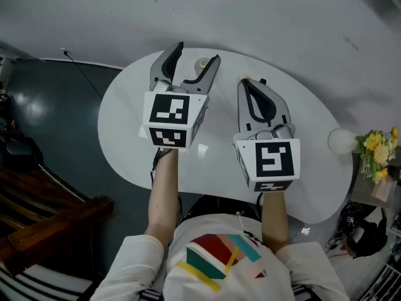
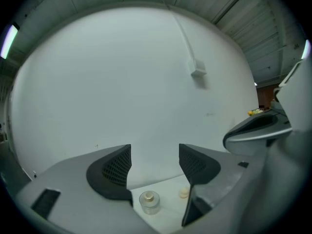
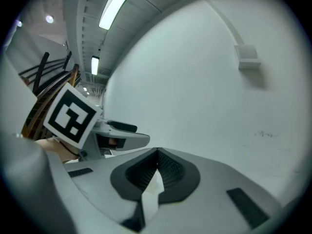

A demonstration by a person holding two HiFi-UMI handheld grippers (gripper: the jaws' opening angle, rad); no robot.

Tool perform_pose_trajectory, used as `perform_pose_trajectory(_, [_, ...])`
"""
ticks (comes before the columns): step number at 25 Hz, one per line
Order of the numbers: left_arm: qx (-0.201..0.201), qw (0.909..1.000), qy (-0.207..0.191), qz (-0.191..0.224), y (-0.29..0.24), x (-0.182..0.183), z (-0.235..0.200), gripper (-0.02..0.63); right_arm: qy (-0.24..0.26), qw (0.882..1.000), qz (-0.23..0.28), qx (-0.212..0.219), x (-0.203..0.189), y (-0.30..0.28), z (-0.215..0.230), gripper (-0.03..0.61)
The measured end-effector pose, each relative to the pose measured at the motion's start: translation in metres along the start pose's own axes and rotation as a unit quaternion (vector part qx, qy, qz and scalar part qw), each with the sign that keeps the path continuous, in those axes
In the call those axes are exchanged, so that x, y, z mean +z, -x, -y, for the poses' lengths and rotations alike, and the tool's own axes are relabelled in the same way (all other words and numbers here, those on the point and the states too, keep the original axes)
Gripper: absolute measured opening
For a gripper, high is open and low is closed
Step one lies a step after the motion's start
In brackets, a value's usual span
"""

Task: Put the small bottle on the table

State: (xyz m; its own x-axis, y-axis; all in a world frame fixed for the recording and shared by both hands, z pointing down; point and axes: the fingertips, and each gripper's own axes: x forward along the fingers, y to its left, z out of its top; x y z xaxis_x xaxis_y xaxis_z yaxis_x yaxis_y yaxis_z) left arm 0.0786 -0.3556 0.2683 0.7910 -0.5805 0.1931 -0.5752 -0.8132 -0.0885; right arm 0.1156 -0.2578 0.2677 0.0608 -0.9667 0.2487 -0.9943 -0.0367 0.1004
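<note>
The small bottle [image 1: 202,64] [image 2: 149,202] is standing upright on the table [image 1: 125,124], close to the table's far rim, with its gold-coloured cap facing up. Nothing is touching it.

We are holding the left gripper [image 1: 198,54] [image 2: 154,155] over the far part of the table with its jaws spread wide. The bottle is sitting in the open lane between them, clear of both pads. In the left gripper view it is showing low in the gap, resting on the white tabletop rather than hanging in a grip.

A small cream-coloured object [image 2: 184,193] is lying on the table too, towards the table's middle. The view is too coarse for us to say what it is; it may be a loose stopper.

We are holding the right gripper [image 1: 242,83] [image 3: 157,152] over the middle of the table with its jaws pressed together at the tips and nothing pinched between them.

A white ball-like thing [image 1: 343,141] is showing at the table's right end, and yellow flowers [image 1: 376,148] are standing just past that end.

As we are judging it, the placing itself is looking done: the bottle is down, upright and let go. All that is remaining is to draw the left gripper back from the table without knocking the bottle over.
</note>
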Motion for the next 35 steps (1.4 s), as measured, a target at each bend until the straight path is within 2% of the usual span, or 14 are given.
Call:
perform_pose_trajectory(3, [0.006,0.9999,-0.005,0.014,0.038,0.017,0.011,0.288,-0.006,1.0,0.016,0.001,0.019,0.019,-0.004,0.011])
perform_pose_trajectory(10, [0.082,0.9945,-0.036,0.054,0.117,0.054,0.02,0.076,0.033,0.997,0.068,-0.002,0.062,0.051,-0.022,0.011])
perform_pose_trajectory(13, [0.104,0.9904,-0.037,0.083,0.147,0.06,0.029,0.018,0.05,0.994,0.093,0.004,0.067,0.067,-0.034,0.011])
perform_pose_trajectory(17, [0.125,0.9861,-0.018,0.108,0.174,0.051,0.04,0.017,0.057,0.99,0.13,-0.001,0.067,0.082,-0.041,0.011])
perform_pose_trajectory(21, [0.14,0.9853,0.001,0.099,0.191,0.03,0.041,0.017,0.067,0.987,0.143,-0.006,0.059,0.092,-0.055,0.011])
perform_pose_trajectory(24, [0.136,0.9853,0.014,0.103,0.198,0.029,0.039,0.017,0.066,0.988,0.143,0.005,0.054,0.096,-0.069,0.011])
perform_pose_trajectory(35, [0.151,0.9821,0.012,0.112,0.214,0.033,0.032,0.017,0.073,0.987,0.139,0.044,0.052,0.101,-0.099,0.011])
